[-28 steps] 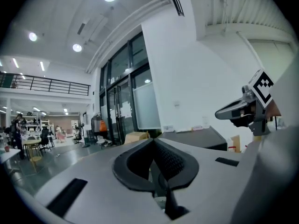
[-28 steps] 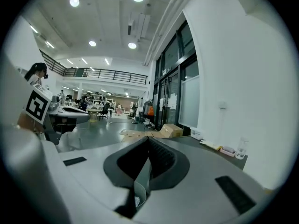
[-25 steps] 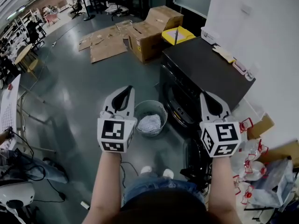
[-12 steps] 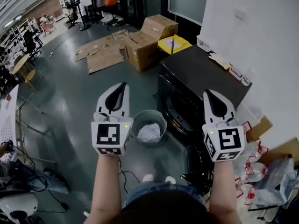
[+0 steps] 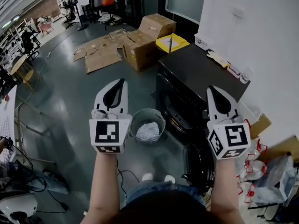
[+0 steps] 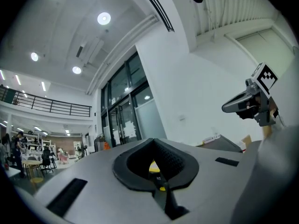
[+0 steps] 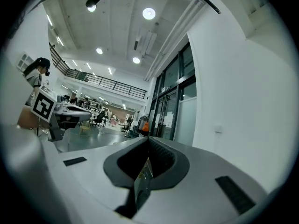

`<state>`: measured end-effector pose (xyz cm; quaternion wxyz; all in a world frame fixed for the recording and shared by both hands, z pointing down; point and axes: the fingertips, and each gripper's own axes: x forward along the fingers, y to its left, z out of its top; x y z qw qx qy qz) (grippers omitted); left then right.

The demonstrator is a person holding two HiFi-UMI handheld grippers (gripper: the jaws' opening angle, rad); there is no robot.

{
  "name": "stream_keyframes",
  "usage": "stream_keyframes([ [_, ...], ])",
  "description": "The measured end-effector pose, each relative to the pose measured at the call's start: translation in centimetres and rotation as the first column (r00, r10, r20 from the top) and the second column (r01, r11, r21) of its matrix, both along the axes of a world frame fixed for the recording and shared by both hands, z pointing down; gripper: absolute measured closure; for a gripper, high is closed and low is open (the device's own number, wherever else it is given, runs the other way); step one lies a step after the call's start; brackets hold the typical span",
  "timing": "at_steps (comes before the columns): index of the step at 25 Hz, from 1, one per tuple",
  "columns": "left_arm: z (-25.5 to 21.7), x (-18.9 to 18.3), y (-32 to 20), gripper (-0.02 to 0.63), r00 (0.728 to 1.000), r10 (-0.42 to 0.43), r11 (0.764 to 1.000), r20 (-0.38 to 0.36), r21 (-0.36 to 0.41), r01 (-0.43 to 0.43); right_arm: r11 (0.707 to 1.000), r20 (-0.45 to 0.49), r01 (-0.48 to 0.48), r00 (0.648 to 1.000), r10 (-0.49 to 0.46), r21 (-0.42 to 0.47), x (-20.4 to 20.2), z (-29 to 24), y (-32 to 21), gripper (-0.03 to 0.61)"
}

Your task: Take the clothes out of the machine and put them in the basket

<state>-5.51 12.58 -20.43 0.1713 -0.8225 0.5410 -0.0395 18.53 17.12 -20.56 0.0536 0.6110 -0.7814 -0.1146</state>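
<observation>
Lying in the basket (image 5: 134, 119), clothes (image 5: 148, 130) sit between and below hand-held grippers (image 5: 122, 81) (image 5: 213, 89).

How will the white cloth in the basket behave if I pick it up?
Probably floppy: the white cloth lies crumpled in a heap in the round basket. Likely light, being one loose bundle. It may sag and trail from the jaws, as nothing stiff shows in it.

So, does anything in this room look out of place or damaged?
Flattened cardboard lies spread loosely on the floor beside the brown boxes, like leftover packing. Otherwise nothing stands out: the basket stands upright with the clothes inside it.
</observation>
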Motion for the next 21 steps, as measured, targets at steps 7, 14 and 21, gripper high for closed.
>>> stream_keyframes([
  [7,-1.3,0.2,0.2,0.611,1.0,-0.012,1.0,0.011,0.016,0.012,1.0,-0.034,0.012,0.999,-0.011,0.015,-0.5,-1.2,0.4,0.577],
  [14,-2.3,-0.2,0.8,0.611,1.0,-0.017,0.999,-0.017,0.032,0.017,0.999,-0.096,0.013,0.995,-0.008,0.048,-0.4,-2.8,1.1,0.577],
  [21,-2.3,0.5,1.2,0.611,1.0,-0.009,0.999,0.006,0.036,0.008,0.999,-0.117,-0.03,0.993,0.032,0.02,-0.2,-2.3,1.8,0.577],
])
